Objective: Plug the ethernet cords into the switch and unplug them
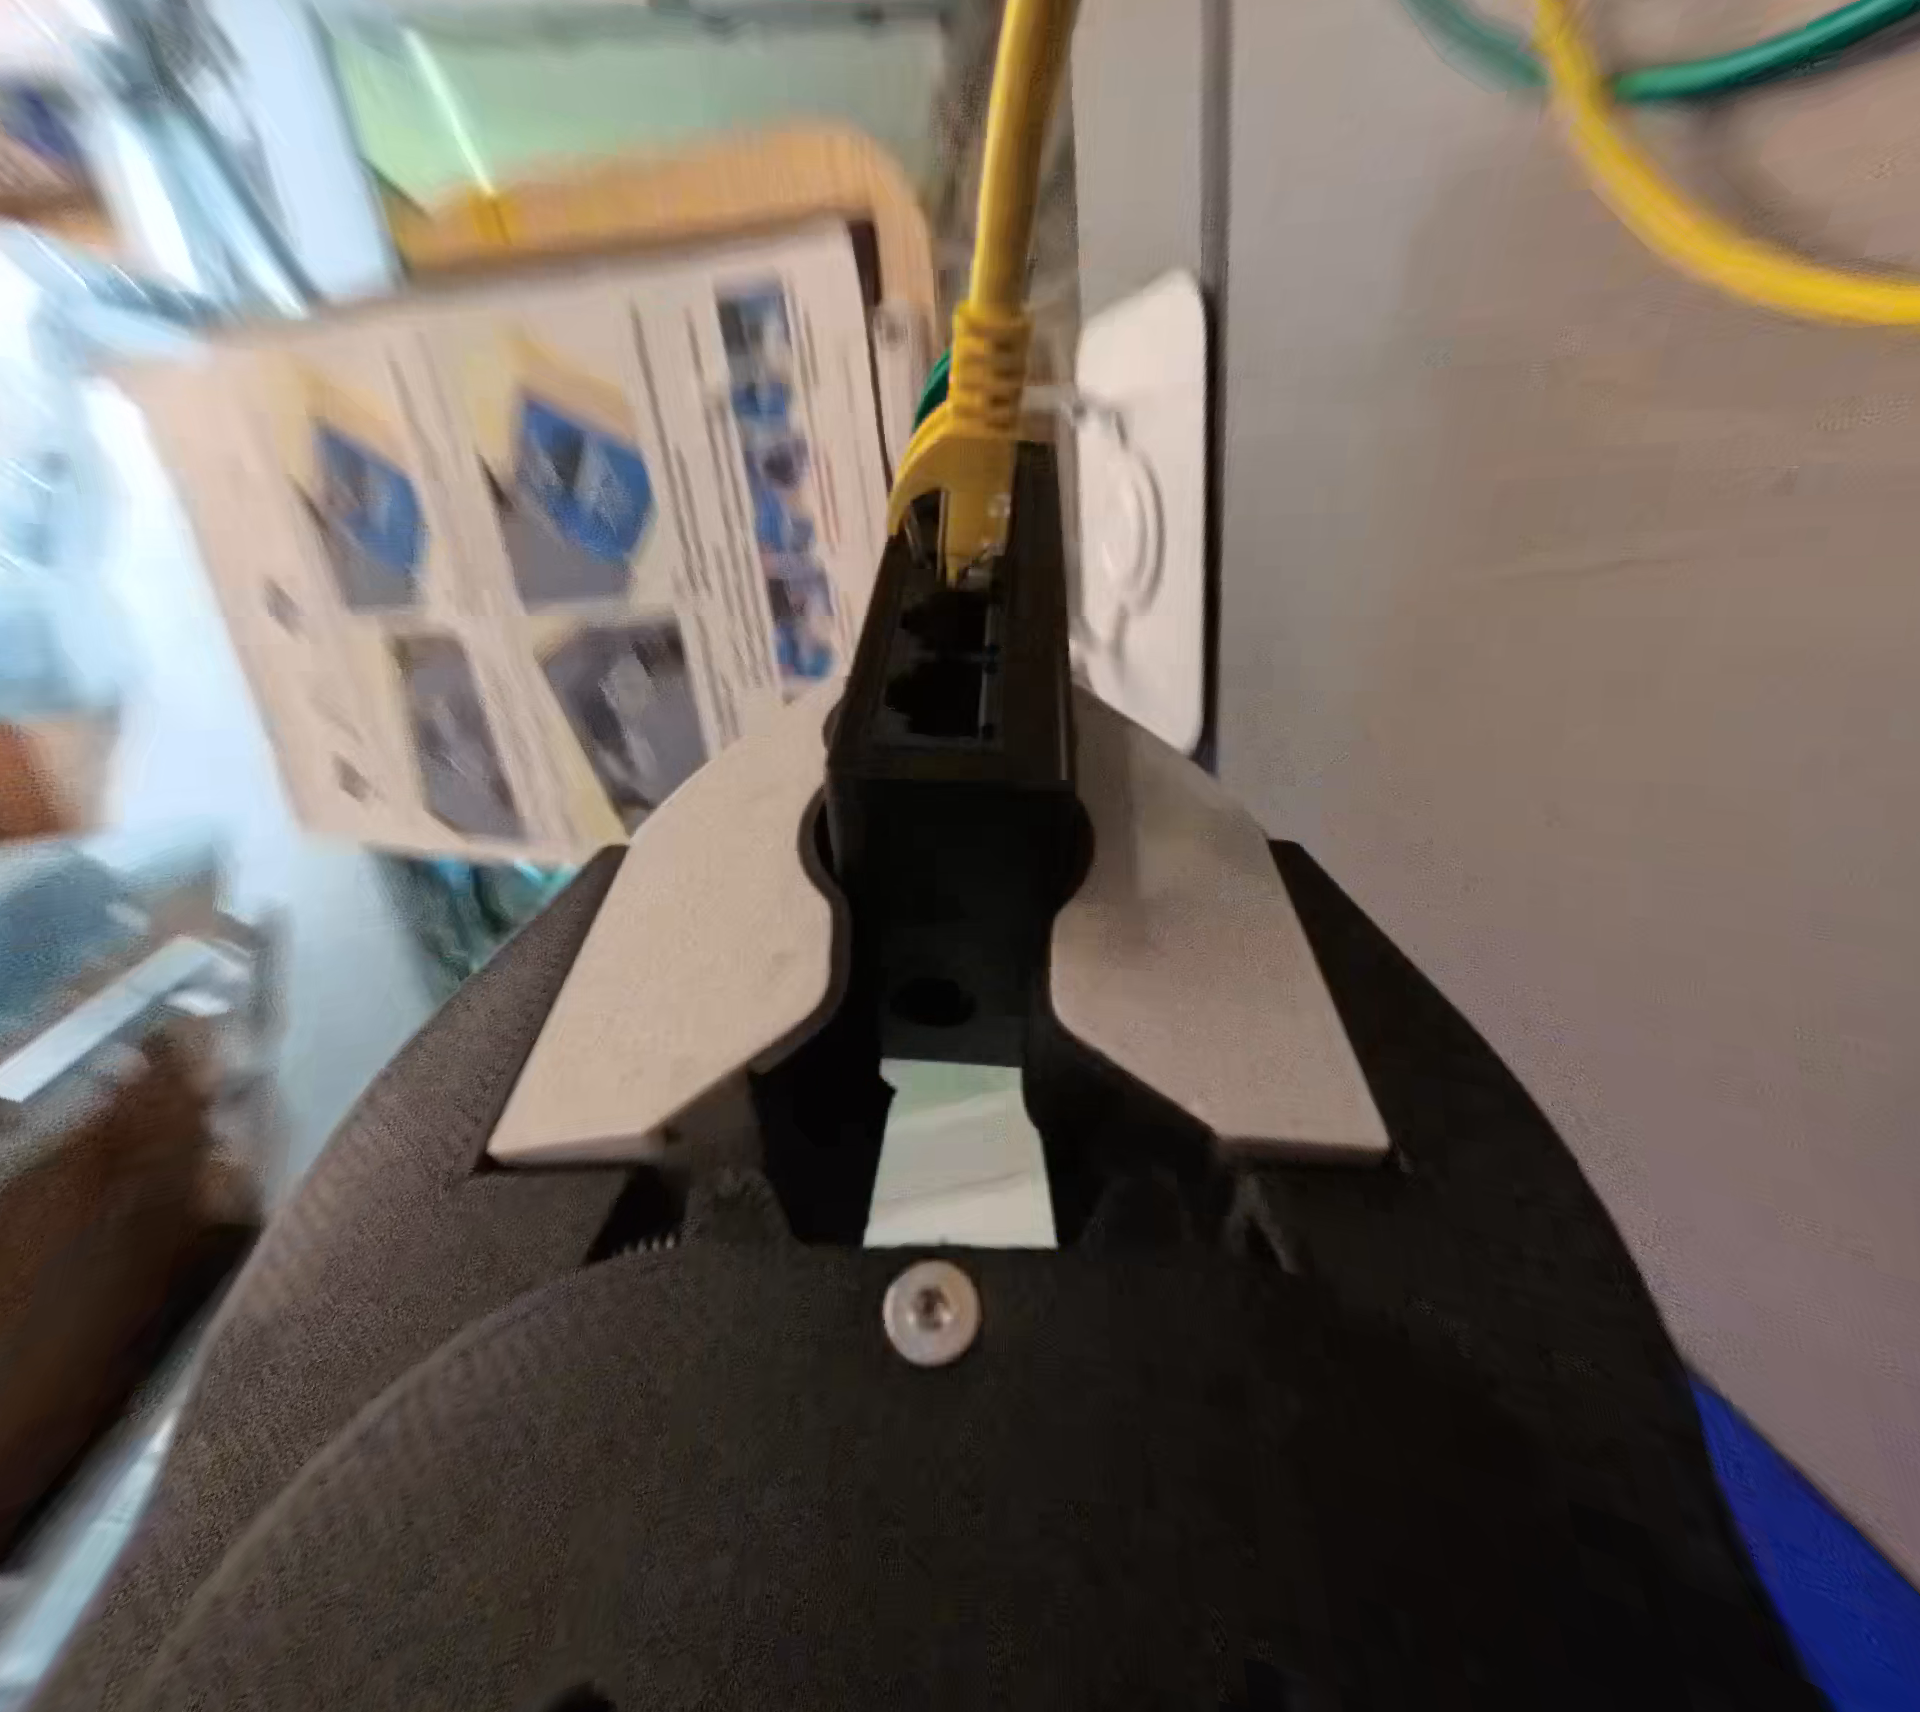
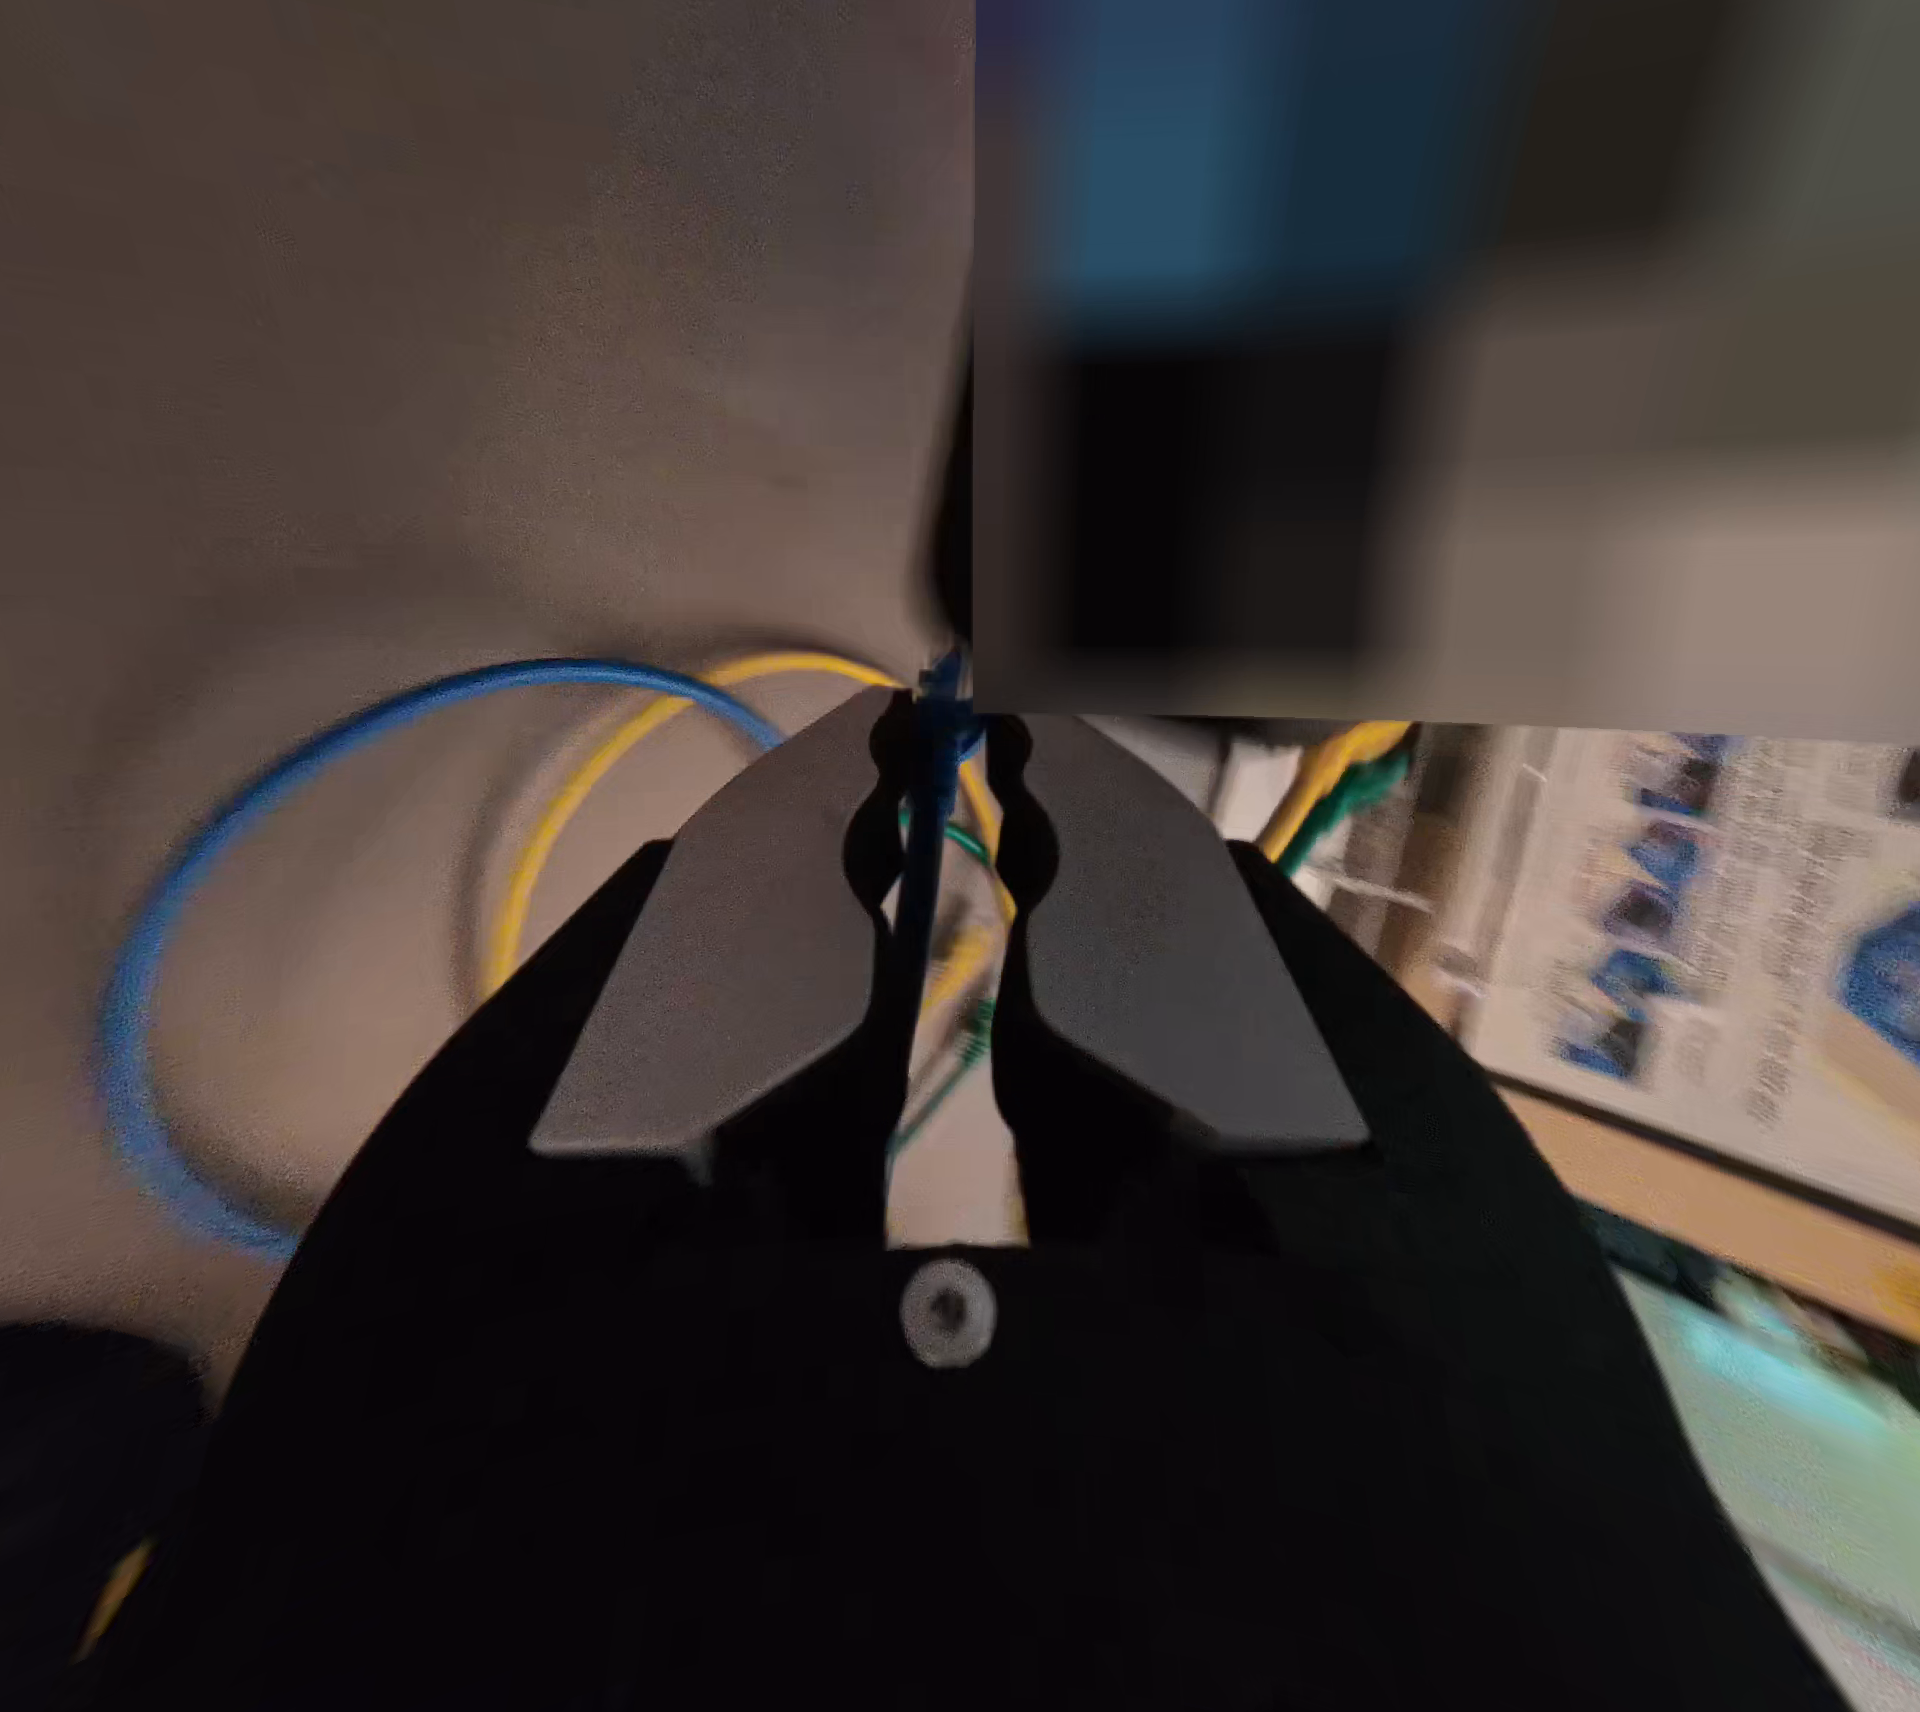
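Note:
In the left wrist view my left gripper (image 1: 951, 763) is shut on a black switch (image 1: 951, 841) and holds it off the grey table (image 1: 1507, 727). A yellow ethernet cord (image 1: 1023, 104) is plugged into the switch's far port by its plug (image 1: 971, 457). A green plug (image 1: 932, 389) shows just behind it. Two nearer ports (image 1: 935, 696) are empty. In the right wrist view my right gripper (image 2: 943, 727) is shut on a blue ethernet cord (image 2: 920, 883), whose plug (image 2: 940, 686) sticks out past the fingertips. The blue cord loops away to the left (image 2: 208, 883).
Loose yellow (image 1: 1662, 228) and green (image 1: 1766, 57) cords lie on the table, also below the right gripper (image 2: 540, 841). A white pad (image 1: 1143, 499) lies by the switch. A printed poster (image 1: 520, 571) stands at the left. Both views are motion-blurred.

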Demonstrator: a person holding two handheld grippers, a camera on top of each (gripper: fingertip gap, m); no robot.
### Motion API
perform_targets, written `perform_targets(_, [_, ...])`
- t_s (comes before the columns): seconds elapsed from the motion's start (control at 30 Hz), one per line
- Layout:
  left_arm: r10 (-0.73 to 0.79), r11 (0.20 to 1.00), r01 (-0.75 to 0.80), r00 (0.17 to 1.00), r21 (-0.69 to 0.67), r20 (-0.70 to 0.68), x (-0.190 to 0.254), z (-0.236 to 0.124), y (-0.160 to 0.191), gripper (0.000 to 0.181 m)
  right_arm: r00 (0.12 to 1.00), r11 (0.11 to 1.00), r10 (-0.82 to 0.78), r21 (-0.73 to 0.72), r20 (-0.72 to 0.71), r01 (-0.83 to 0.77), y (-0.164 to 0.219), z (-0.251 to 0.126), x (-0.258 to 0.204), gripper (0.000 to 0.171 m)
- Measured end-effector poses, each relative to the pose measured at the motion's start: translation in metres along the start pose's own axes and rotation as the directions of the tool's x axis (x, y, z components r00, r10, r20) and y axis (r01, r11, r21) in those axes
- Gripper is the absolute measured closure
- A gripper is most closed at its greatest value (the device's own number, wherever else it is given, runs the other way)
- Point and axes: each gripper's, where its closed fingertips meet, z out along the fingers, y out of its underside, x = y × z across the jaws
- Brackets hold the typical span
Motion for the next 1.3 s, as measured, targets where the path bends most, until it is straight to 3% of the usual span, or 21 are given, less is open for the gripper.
perform_targets(0.07, [-0.142,0.990,0.143,0.987,0.009,-0.069,-0.015,-0.012,0.028,0.151,0.997,1.000,0.005,0.004,-0.080,-0.005,0.004,0.004,0.015,0.155])
perform_targets(0.13, [-0.202,0.979,0.202,0.979,-0.012,0.003,-0.040,-0.025,0.053,0.151,0.993,0.993,0.103,0.061,-0.063,-0.099,0.009,0.003,0.021,0.155])
perform_targets(0.33, [-0.317,0.927,0.342,0.934,-0.156,0.164,-0.080,-0.051,0.137,0.149,0.985,0.979,0.157,0.118,0.074,-0.165,0.006,-0.020,0.005,0.156])
perform_targets(0.5, [-0.325,0.901,0.364,0.927,-0.238,0.188,-0.080,-0.058,0.176,0.149,0.907,0.951,0.289,0.020,0.305,-0.310,0.028,-0.016,-0.028,0.156])
perform_targets(0.57, [-0.333,0.895,0.370,0.925,-0.247,0.181,-0.078,-0.058,0.181,0.149,0.850,0.926,0.341,0.015,0.401,-0.378,0.030,-0.003,-0.037,0.156])
perform_targets(0.7, [-0.334,0.895,0.367,0.928,-0.254,0.164,-0.075,-0.055,0.179,0.149,0.643,0.855,0.443,-0.077,0.625,-0.513,0.022,0.018,-0.067,0.146])
perform_targets(0.8, [-0.328,0.903,0.353,0.935,-0.245,0.138,-0.071,-0.051,0.171,0.149,0.596,0.847,0.428,-0.072,0.679,-0.527,0.011,0.024,-0.075,0.134])
perform_targets(0.9, [-0.320,0.910,0.343,0.938,-0.232,0.132,-0.070,-0.049,0.165,0.150,0.645,0.848,0.452,-0.072,0.617,-0.525,0.018,0.027,-0.069,0.131])
perform_targets(1.13, [-0.357,0.910,0.377,0.924,-0.172,0.132,-0.077,-0.052,0.155,0.149,0.632,0.816,0.562,-0.233,0.534,-0.529,0.038,0.032,-0.118,0.122])
perform_targets(1.27, [-0.364,0.915,0.380,0.922,-0.135,0.134,-0.081,-0.054,0.146,0.150,0.661,0.747,0.664,-0.282,0.349,-0.601,0.058,0.047,-0.127,0.137])
perform_targets(1.3, [-0.362,0.917,0.378,0.922,-0.127,0.135,-0.082,-0.054,0.143,0.150,0.633,0.717,0.694,-0.255,0.344,-0.648,0.054,0.049,-0.125,0.155])
